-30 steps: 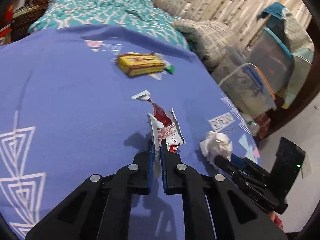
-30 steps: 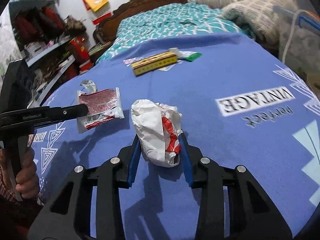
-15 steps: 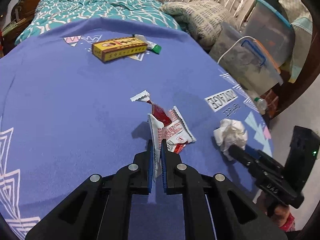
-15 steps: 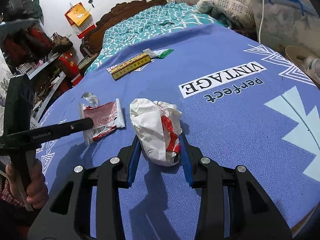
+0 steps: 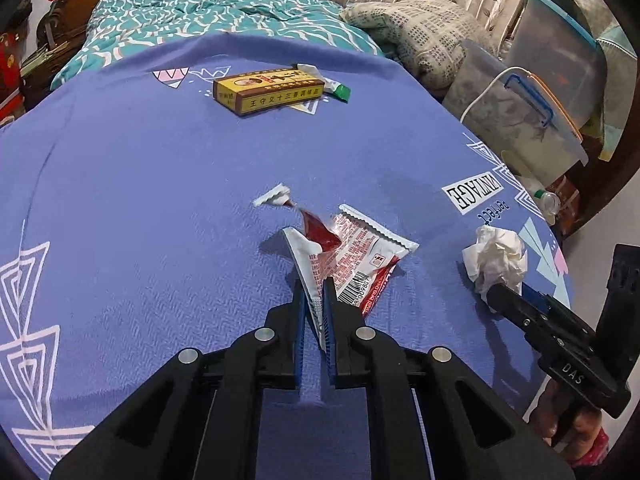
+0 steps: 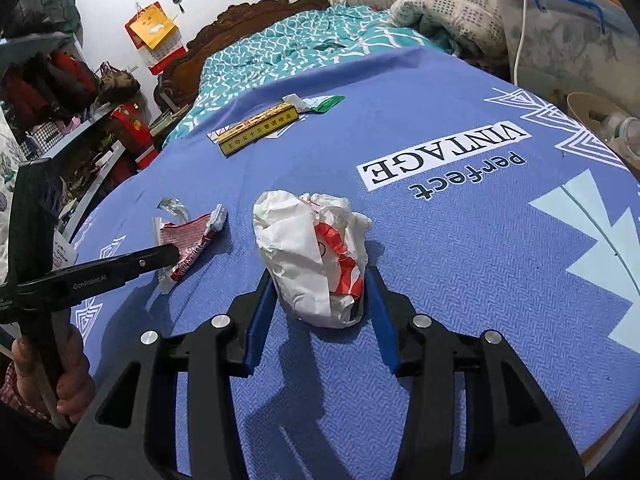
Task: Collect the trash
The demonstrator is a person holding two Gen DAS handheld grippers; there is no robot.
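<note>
My left gripper (image 5: 313,286) is shut on a torn red and white snack wrapper (image 5: 352,256) and holds it just above the blue tablecloth (image 5: 140,208). The wrapper also shows in the right wrist view (image 6: 188,240), pinched by the left gripper (image 6: 170,256). My right gripper (image 6: 320,276) is shut on a crumpled white and red paper ball (image 6: 312,256), which also shows in the left wrist view (image 5: 498,260). A yellow box (image 5: 268,92) and a green and white wrapper (image 5: 332,88) lie at the far side.
A torn-off wrapper strip (image 5: 274,196) lies on the cloth ahead of the left gripper. A bed with a teal cover (image 5: 208,4) is behind the table. Clear storage bins (image 5: 532,108) stand to the right. Cluttered shelves (image 6: 68,92) stand to the left.
Both grippers have lifted and drawn back with their trash still held, so more of the table's far side and the printed "VINTAGE" label shows. The wrapper has tilted to the right.
</note>
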